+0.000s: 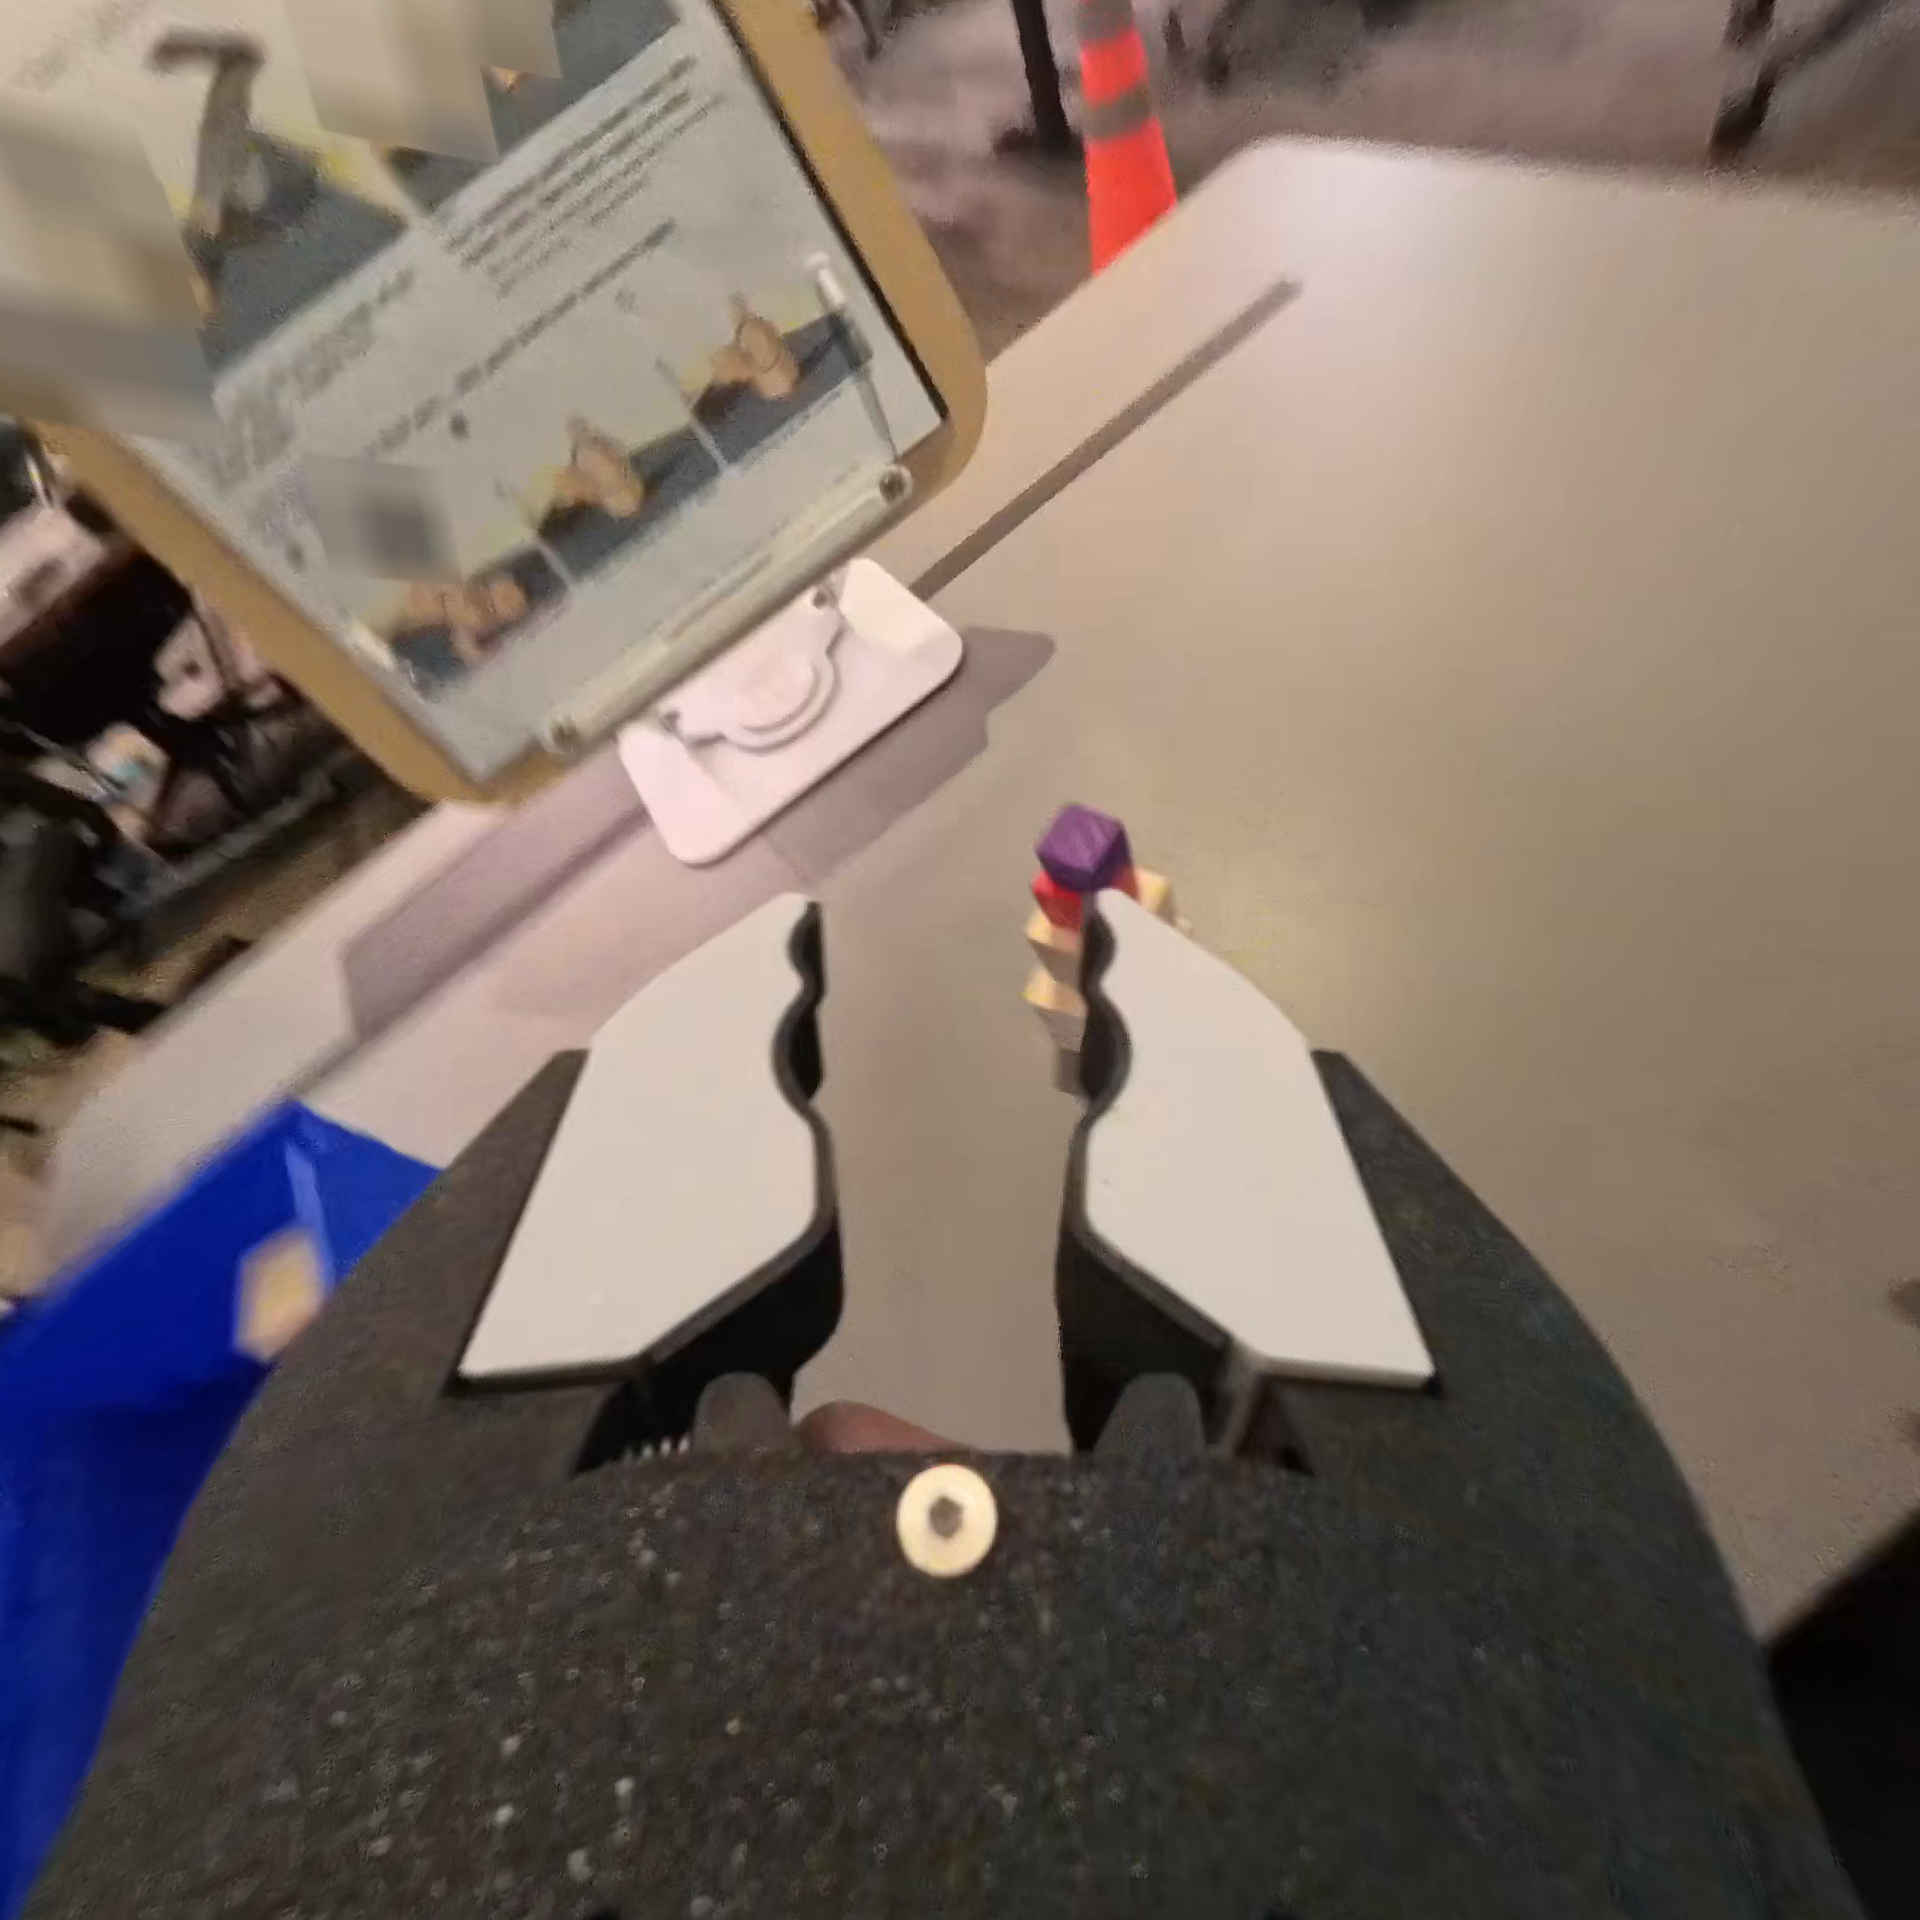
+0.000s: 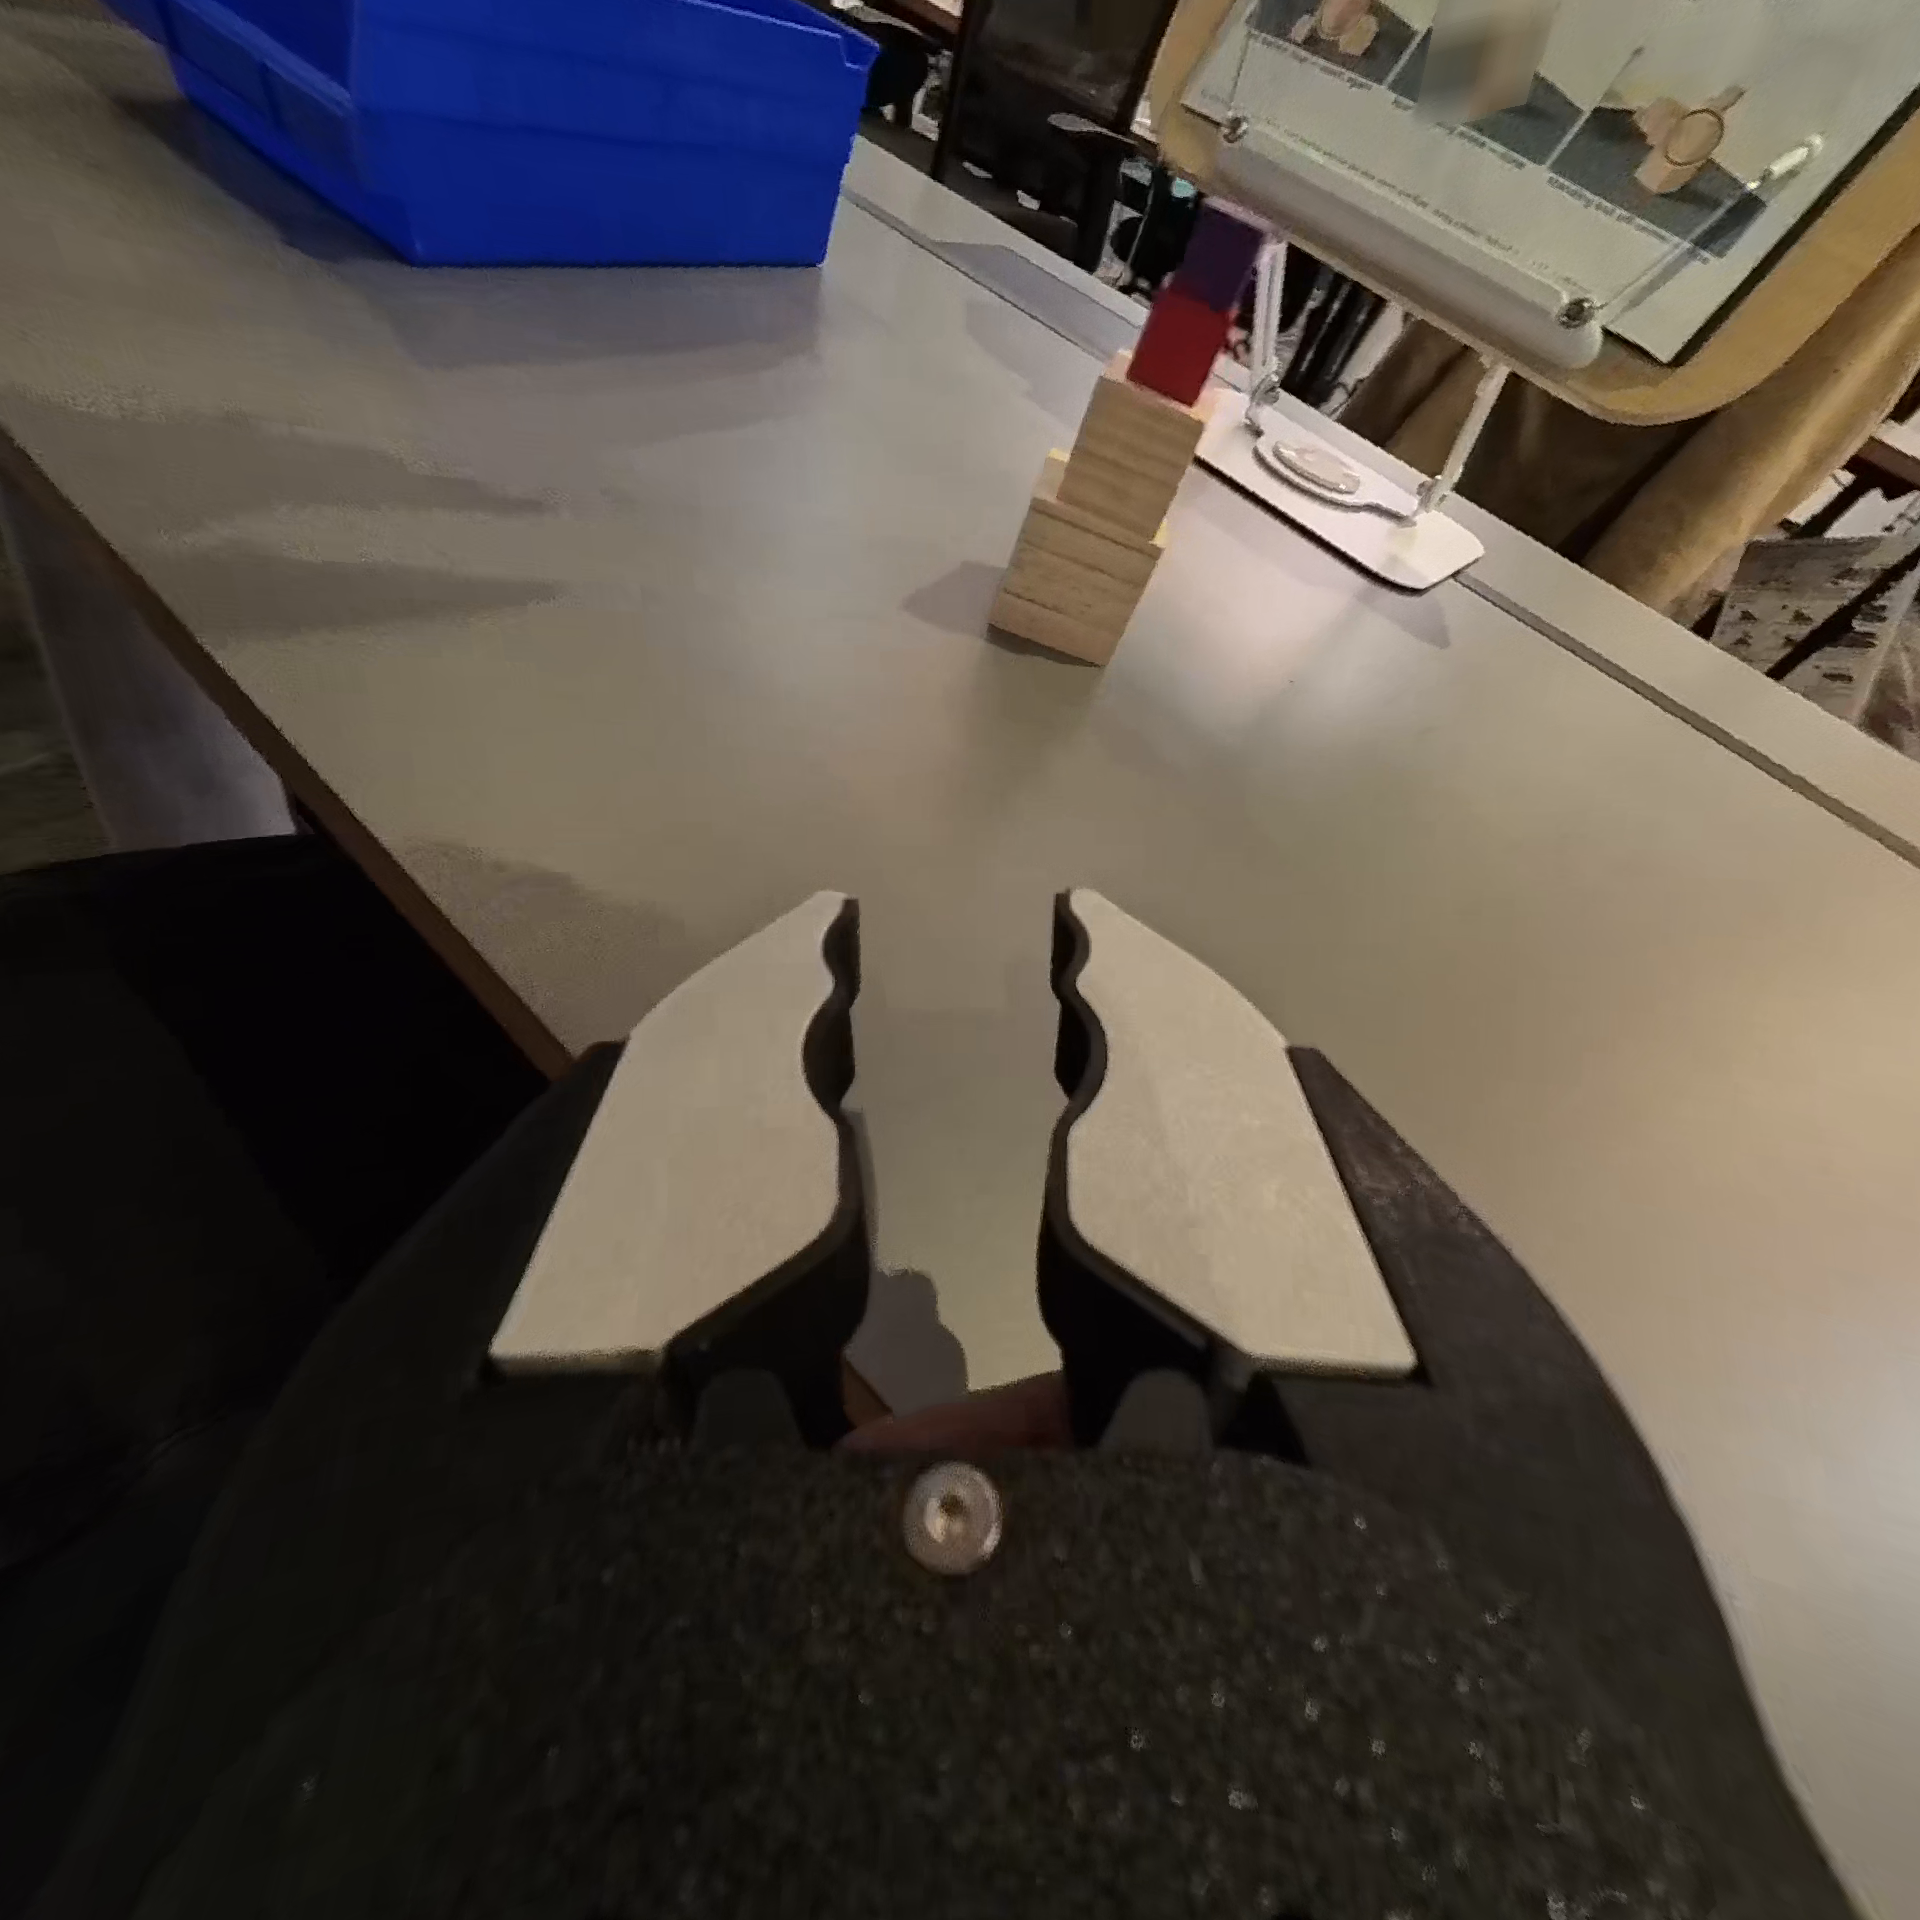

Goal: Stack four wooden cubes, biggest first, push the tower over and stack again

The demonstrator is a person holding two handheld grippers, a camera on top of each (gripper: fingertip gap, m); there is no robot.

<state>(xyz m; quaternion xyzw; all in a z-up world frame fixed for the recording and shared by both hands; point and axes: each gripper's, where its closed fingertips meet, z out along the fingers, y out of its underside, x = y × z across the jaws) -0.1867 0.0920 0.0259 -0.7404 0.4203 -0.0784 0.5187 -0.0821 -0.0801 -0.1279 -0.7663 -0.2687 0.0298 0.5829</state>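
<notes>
Grey worktop (image 2: 623, 623) carries a blue bin (image 2: 520, 125), a framed sheet on a stand (image 2: 1340, 499) & the 4-cube tower (image 2: 1101, 520) just beside the stand: 2 plain wood cubes, red cube (image 2: 1172, 353), purple cube (image 2: 1218, 260) topmost. Left gripper (image 1: 951, 935) & right gripper (image 2: 956, 925): jaws released, empty, both short of the tower.

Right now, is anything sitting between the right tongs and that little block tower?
No. In the right wrist view, only bare grey table lies between the open right tongs and the tower.

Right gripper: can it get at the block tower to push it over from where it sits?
Probably yes. The right gripper is open and empty, and only bare table lies between it and the tower.
</notes>
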